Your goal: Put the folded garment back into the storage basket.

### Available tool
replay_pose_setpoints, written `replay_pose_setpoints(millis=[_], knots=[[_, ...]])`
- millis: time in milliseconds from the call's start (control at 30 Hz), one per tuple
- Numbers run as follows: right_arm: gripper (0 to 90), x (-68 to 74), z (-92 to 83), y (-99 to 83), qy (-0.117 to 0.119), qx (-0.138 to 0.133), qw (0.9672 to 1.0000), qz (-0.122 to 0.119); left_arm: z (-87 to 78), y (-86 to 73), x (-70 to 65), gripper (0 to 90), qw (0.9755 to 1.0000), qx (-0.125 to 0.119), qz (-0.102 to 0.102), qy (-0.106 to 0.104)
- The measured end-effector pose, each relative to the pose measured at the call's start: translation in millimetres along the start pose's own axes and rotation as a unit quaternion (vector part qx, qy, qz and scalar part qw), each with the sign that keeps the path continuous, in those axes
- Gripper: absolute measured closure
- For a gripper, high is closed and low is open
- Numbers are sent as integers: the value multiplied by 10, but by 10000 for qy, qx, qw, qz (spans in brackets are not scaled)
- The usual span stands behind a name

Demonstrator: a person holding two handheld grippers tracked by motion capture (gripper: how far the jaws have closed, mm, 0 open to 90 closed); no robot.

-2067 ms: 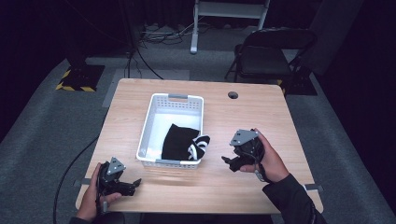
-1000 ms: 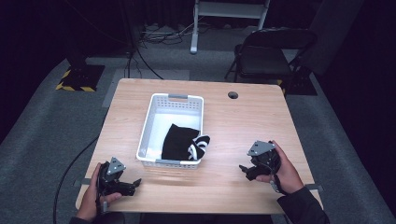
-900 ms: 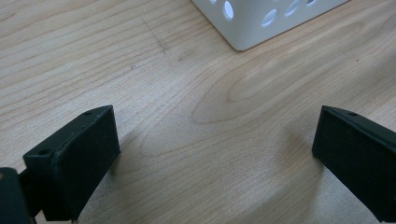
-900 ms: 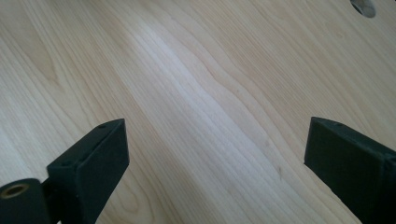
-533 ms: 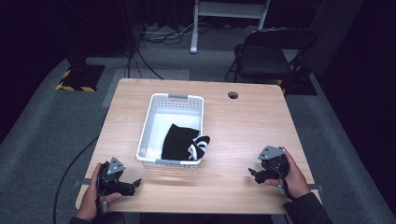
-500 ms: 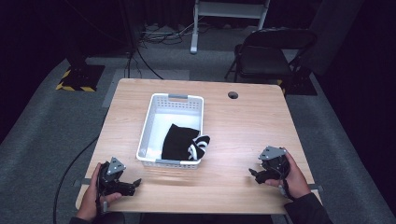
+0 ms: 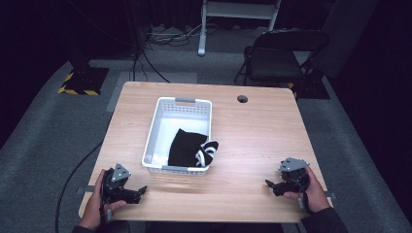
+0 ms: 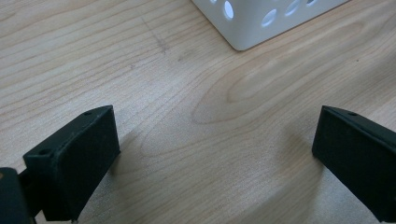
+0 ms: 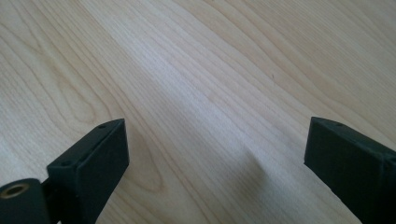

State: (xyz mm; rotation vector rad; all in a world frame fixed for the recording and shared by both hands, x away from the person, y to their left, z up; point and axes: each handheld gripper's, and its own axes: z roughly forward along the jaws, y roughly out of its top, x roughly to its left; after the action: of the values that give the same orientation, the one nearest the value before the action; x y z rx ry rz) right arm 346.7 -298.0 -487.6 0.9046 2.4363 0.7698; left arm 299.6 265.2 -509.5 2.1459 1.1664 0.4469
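A white basket (image 7: 158,127) stands in the middle of the wooden table (image 7: 252,131). Inside it lies a black garment with white stripes (image 7: 192,148). My left gripper (image 7: 140,191) rests at the table's front left corner, open, with bare wood between its jaws; in the left gripper view (image 8: 212,154) a corner of the basket (image 8: 252,28) lies just ahead. My right gripper (image 7: 270,184) sits low at the front right, open and holding nothing; the right gripper view (image 9: 215,158) looks on plain wood grain between the two black jaws.
A round cable hole (image 7: 242,98) is in the table's far right part. Behind the table stand a folding chair (image 7: 277,58) and a white stand (image 7: 233,9). Cables run over the grey floor at left.
My right gripper has drawn back from beside the basket toward the front right corner and sunk lower. The left gripper has stayed where it was.
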Motion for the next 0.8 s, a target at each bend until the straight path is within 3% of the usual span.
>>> replay_pose_setpoints(millis=[300, 567, 800], knots=[[70, -43, -49, -217, 133, -167, 9989, 423, 0, 0, 0, 6, 10000, 1, -1, -1], [44, -86, -91, -438, 427, -462, 9937, 926, 1, 0, 0, 6, 10000, -5, -3, 1], [40, -89, -112, -466, 394, -452, 9935, 965, 1, 0, 0, 6, 10000, -4, -5, 8]])
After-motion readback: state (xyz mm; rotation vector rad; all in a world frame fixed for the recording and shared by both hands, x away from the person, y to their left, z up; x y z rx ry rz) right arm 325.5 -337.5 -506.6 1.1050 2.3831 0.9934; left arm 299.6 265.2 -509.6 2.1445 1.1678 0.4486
